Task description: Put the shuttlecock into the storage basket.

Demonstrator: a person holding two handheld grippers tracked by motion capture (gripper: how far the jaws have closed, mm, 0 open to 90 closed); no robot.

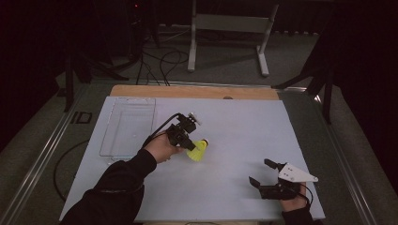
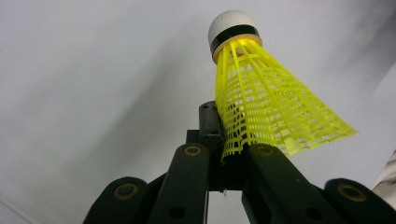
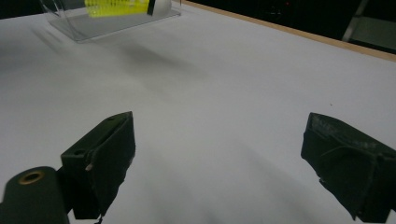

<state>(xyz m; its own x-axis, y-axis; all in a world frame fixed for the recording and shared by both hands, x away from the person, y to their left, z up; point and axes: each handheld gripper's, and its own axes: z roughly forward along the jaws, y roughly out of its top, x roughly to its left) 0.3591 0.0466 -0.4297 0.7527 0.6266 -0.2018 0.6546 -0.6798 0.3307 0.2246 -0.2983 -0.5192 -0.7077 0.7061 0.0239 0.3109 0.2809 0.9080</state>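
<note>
My left gripper (image 1: 187, 143) is clamped on the yellow shuttlecock (image 1: 199, 150). In the left gripper view the jaws are drawn together on the lower edge of the mesh skirt of the shuttlecock (image 2: 266, 107), with the white cork tip pointing away from me. I judge the skirt edge is chosen because it is thin and flexible enough to fit between narrow jaws, whereas the rounded cork would tend to slip. The shuttlecock is near the middle of the white table (image 1: 244, 131), close to its surface; whether it touches the surface I cannot tell.

The clear tray (image 1: 127, 126) lies to the left of the shuttlecock, near the far-left corner of the table, within reach of my left arm. I judge it to be the likely destination, which would explain why the left side does the carrying.

My left forearm enters from the bottom of the high view and angles forward and to the right, with the left hand (image 1: 162, 147) wrapped around the gripper body and its cable trailing back over the wrist.

My right gripper (image 1: 261, 174) is parked at the near-right of the table, well apart from the shuttlecock. Its jaws stand wide apart and hold nothing, low over bare table. The right hand (image 1: 294, 202) holds it pointing left.
</note>
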